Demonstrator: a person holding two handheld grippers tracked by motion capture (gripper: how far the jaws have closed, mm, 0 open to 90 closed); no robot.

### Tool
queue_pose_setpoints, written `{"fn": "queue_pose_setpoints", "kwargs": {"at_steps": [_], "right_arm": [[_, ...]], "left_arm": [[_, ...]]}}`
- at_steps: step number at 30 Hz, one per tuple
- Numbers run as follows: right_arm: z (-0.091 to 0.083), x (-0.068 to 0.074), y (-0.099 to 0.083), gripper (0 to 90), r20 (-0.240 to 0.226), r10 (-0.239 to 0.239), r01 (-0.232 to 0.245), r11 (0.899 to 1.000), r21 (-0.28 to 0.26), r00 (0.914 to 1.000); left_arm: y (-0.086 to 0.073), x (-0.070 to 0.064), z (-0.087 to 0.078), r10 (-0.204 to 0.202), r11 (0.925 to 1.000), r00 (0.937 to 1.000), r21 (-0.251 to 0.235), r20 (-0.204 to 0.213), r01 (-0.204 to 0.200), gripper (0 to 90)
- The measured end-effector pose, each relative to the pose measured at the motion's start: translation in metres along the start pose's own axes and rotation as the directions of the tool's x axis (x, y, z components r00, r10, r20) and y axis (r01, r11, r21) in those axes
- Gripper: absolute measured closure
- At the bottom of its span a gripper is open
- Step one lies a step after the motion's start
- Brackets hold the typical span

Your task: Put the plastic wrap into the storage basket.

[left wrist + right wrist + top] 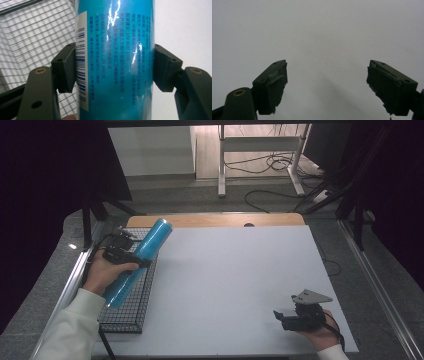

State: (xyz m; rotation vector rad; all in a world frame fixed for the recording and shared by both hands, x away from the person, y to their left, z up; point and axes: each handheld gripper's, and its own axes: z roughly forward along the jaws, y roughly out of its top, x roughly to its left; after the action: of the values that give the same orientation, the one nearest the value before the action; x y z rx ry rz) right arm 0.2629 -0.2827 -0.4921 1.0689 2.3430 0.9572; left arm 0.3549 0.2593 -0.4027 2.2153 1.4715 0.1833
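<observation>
The blue tube (pixel 141 261) lies tilted over the wire basket (pixel 131 312) at the left edge of the white surface (pixel 230 285), its top end pointing away from the person, and the left tongs (pixel 131 258) grip it around the middle; in the left gripper view both pads press on the sides of the tube (pixel 115 60), next to its barcode label (pixel 81 62). The right tongs (pixel 281 318) rest in the right hand (pixel 320 332) near the front right corner of the surface, well apart from the tube. In the right gripper view the tongs (pixel 327 87) stand wide with nothing between them.
</observation>
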Motion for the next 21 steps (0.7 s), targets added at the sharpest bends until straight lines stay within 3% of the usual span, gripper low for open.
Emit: {"fn": "queue_pose_setpoints", "kwargs": {"at_steps": [5, 21], "right_arm": [[0.0, 0.0, 0.0, 17.3, 0.0, 0.0, 0.0, 1.0, 0.001, 1.0], [0.002, -0.001, 0.0, 17.3, 0.007, -0.003, 0.003, 1.0, 0.008, 1.0]], "left_arm": [[-0.005, 0.013, 0.004, -0.048, 0.9988, 0.9988, 0.004, -0.014, 0.048, 31.9], [-0.026, 0.032, 0.011, -0.128, 0.9912, 0.9894, 0.023, -0.068, 0.13, 31.9]]}}
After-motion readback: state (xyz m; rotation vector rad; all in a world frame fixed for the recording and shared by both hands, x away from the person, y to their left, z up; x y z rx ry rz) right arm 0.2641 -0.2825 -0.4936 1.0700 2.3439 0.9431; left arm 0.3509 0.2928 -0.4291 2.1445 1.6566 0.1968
